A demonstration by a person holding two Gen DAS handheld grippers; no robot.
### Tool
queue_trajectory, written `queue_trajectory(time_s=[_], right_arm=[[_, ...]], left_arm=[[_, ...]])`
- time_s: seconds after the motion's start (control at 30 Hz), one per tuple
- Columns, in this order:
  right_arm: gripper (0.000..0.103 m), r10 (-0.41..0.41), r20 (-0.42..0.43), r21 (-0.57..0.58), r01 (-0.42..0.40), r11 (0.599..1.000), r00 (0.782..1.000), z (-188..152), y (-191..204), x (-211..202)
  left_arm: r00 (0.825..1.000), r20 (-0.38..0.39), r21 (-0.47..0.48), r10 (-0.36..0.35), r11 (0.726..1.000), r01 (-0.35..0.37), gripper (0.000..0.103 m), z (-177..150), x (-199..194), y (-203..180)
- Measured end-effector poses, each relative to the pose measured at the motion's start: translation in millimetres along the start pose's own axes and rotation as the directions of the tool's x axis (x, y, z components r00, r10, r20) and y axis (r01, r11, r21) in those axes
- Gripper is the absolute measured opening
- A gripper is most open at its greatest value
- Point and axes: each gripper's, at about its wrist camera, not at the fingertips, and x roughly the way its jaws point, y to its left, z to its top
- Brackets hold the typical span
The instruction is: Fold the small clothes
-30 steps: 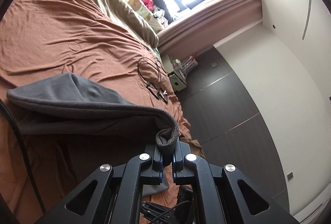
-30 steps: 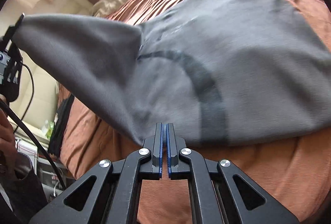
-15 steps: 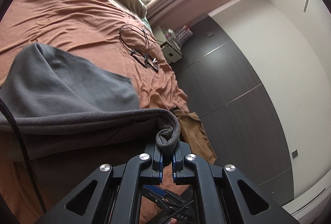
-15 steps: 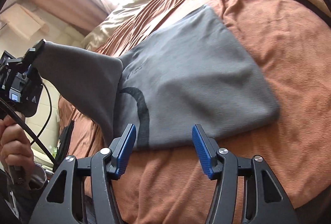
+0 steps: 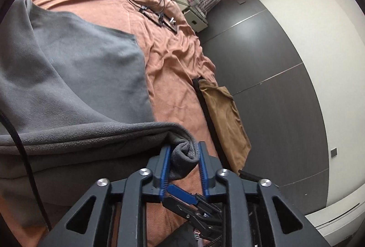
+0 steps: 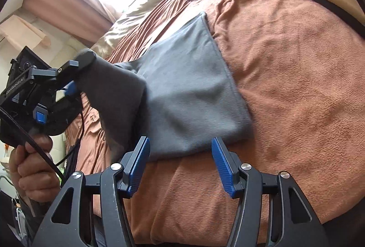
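Observation:
A grey fleece garment (image 5: 79,69) lies folded on the rust-brown bed cover (image 5: 173,64). One corner of it (image 5: 184,155) is raised and bunched between the fingers of my left gripper (image 5: 183,151). Those jaws are opening, and the corner sits loosely between the blue pads. In the right wrist view the left gripper (image 6: 75,73) holds that flap up at the left of the garment (image 6: 189,91). My right gripper (image 6: 180,146) stands open just in front of the garment's near edge, with nothing between its fingers.
A black cable loop with a small device (image 5: 148,0) lies further up the bed. A tan cloth (image 5: 223,114) hangs over the bed's right edge beside dark wardrobe panels (image 5: 262,64). Pillows (image 6: 141,18) sit at the head. A hand (image 6: 32,162) grips the left handle.
The left gripper carried the raised corner across the garment and lower, and its jaws have parted. The right gripper let go of the cloth, opened wide and drew back from it.

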Motion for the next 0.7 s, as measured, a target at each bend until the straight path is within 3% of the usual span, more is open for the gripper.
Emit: queue_trajectory(time_s=[0.03,0.1,0.13,0.37,0.6,0.7], right_arm=[[0.054,0.000,-0.002,0.001,0.000,1.000,1.000,0.5,-0.1,-0.7],[0.054,0.007,-0.008,-0.004,-0.007,1.000,1.000,1.2,0.5,-1.4],[0.054,0.010,-0.011,-0.010,-0.010,1.000,1.000,2.1,1.3,-1.3],[0.054,-0.004,-0.029,-0.072,0.002,0.997,1.000,15.0,10.9,16.7],[0.052,-0.046,-0.041,-0.204,0.037,0.978,0.998,21.7,39.6,29.8],[0.036,-0.088,-0.051,-0.233,0.074,0.970,0.995,26.3,46.2,38.1]], left_arm=[[1.000,-0.006,-0.010,-0.012,1.000,0.012,0.049,-0.7,1.6,2.5],[1.000,0.008,-0.020,-0.001,1.000,0.001,0.066,-2.2,-2.0,7.3],[1.000,0.020,-0.018,0.012,1.000,-0.012,0.068,-3.1,-5.5,9.2],[0.991,0.071,-0.077,0.110,0.992,-0.104,0.069,-10.9,-47.6,48.5],[0.965,0.121,-0.188,0.232,0.960,-0.207,0.070,-24.2,-93.0,104.0],[0.958,0.134,-0.258,0.255,0.942,-0.215,0.070,-26.9,-101.7,126.9]])
